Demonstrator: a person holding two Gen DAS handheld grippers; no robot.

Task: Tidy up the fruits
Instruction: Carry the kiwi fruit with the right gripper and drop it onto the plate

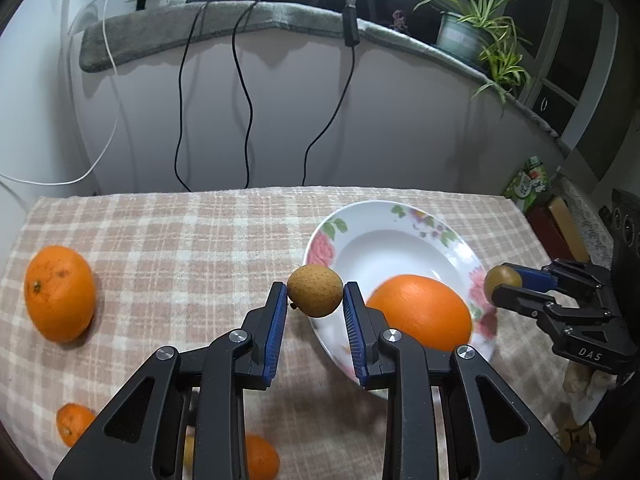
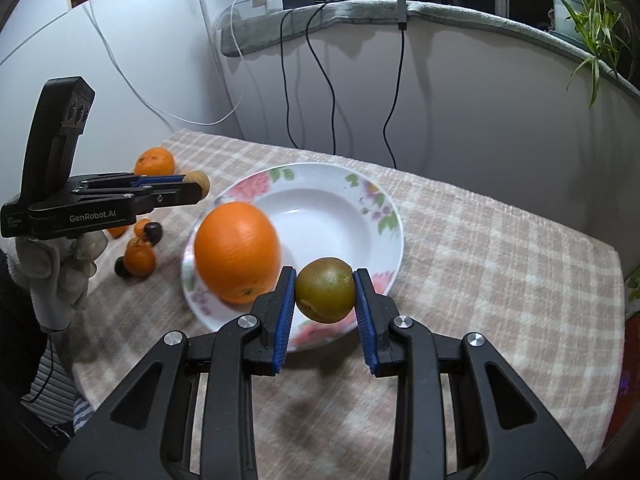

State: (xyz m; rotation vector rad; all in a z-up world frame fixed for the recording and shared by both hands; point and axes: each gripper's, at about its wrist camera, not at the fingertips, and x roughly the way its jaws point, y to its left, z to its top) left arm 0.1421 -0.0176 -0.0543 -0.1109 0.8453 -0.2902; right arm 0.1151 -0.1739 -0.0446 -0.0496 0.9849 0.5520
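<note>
My left gripper [image 1: 315, 296] is shut on a small tan round fruit [image 1: 315, 290], held just left of the floral plate [image 1: 360, 220]. The same gripper [image 2: 200, 188] shows in the right wrist view with that tan fruit [image 2: 198, 180] at its tips. A big orange [image 1: 420, 312] lies in the plate [image 2: 320, 176]. My right gripper [image 2: 325, 296] is shut on a green-brown round fruit [image 2: 326, 290] over the plate's near rim, beside the big orange [image 2: 236, 252]. In the left wrist view the right gripper [image 1: 498, 284] holds that fruit [image 1: 502, 278] at the plate's right edge.
Another large orange [image 1: 58, 292] sits at the left on the checked cloth [image 1: 180, 240]. Small oranges [image 2: 140, 258] and dark small fruits [image 2: 152, 232] lie left of the plate. A gloved hand [image 2: 60, 272] carries the left gripper. Cables hang down the wall [image 1: 280, 120] behind the table.
</note>
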